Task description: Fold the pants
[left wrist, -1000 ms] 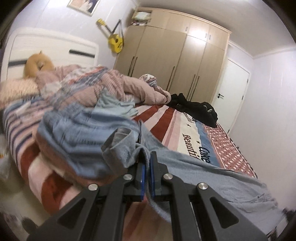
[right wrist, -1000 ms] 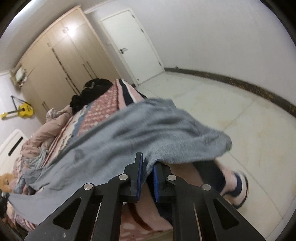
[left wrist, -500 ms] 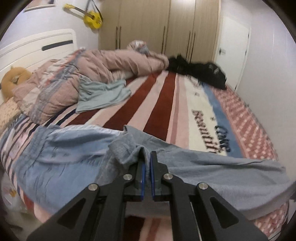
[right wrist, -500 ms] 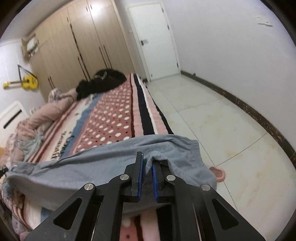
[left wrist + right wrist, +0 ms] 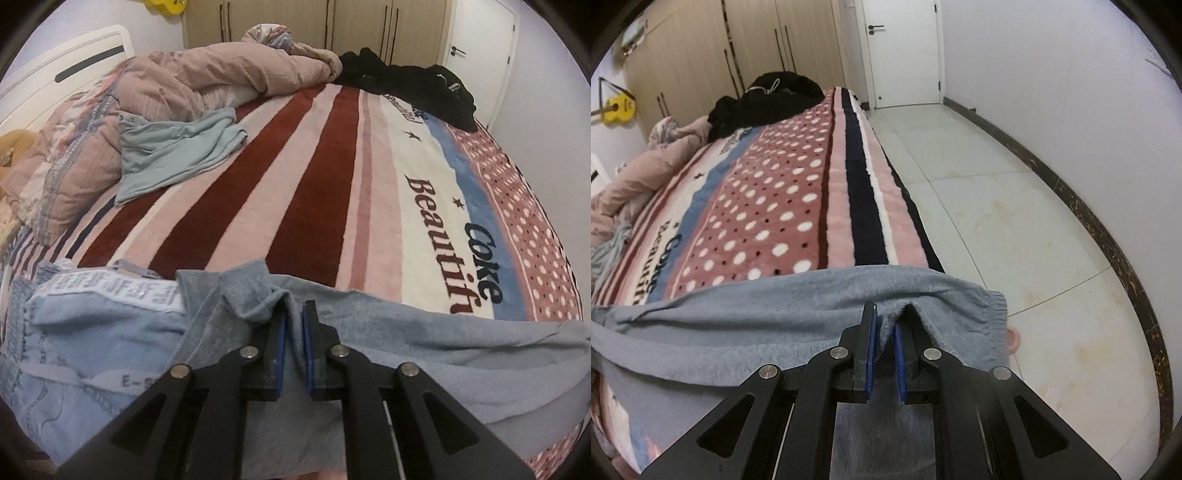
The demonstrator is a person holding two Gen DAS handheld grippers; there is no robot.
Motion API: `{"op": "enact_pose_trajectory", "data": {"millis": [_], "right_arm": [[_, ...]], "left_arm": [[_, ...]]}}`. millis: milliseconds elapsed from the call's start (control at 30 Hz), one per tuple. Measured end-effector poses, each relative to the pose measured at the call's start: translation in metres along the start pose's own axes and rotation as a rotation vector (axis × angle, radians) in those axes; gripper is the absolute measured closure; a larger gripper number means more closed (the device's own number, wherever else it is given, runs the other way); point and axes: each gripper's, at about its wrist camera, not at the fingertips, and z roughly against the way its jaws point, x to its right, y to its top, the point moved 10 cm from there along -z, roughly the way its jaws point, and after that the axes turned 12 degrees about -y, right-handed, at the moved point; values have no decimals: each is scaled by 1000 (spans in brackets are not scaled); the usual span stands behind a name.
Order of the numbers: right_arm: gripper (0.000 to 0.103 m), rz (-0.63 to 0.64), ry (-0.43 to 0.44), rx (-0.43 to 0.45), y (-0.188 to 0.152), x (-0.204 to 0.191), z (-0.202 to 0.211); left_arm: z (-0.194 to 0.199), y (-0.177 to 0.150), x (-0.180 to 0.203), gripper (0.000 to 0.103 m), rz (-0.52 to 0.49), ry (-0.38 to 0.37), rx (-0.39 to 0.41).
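Grey-blue pants point(image 5: 424, 332) lie stretched across the near edge of the striped bed blanket point(image 5: 295, 166). My left gripper point(image 5: 293, 314) is shut on a fold of the pants near the waist, where a light blue lining with a white printed band point(image 5: 110, 295) shows. My right gripper point(image 5: 884, 317) is shut on the pants point(image 5: 757, 321) near the cuffed leg end point(image 5: 995, 321), which hangs over the bed's corner. The cloth runs taut between the two grippers.
A pale teal garment point(image 5: 177, 147) and a rumpled pink quilt point(image 5: 166, 81) lie at the left of the bed. A black garment point(image 5: 406, 85) sits at the far end. Wardrobes point(image 5: 720, 48), a white door point(image 5: 905, 51) and tiled floor point(image 5: 1015, 203) lie beyond.
Both grippers have come down and toward the bed's near edge with the pants. The pants went from hanging bunched in the air to lying spread along the blanket.
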Motion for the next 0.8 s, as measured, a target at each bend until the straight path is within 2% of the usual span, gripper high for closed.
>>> {"op": "enact_pose_trajectory", "data": {"millis": [67, 133, 200, 267, 333, 400, 433, 533, 667, 800], "right_arm": [[99, 9, -4, -10, 0, -2, -6], [97, 23, -1, -32, -2, -6, -12], [88, 27, 21, -40, -3, -8, -10], [71, 31, 47, -34, -5, -13, 0], [61, 51, 60, -15, -8, -18, 16], [54, 84, 74, 12, -13, -24, 37], [50, 100, 86, 27, -16, -30, 50], [49, 159, 120, 68, -22, -49, 80], [42, 285, 184, 130, -32, -102, 112], [42, 437, 245, 140, -55, -167, 116]], "left_arm": [[-2, 3, 1, 85, 14, -30, -4], [-1, 5, 3, 54, 43, -93, 4], [4, 7, 7, 50, 35, -120, 11], [13, 5, 11, 45, -5, -106, 9], [29, 5, 16, 31, -46, -107, 33], [49, 6, 16, 25, -71, -99, 80], [58, 6, 15, 25, -78, -98, 97], [76, 5, 13, 25, -77, -120, 113], [82, -15, 35, 25, -130, -178, 86], [68, -47, 69, 25, -168, -261, 20]]}}
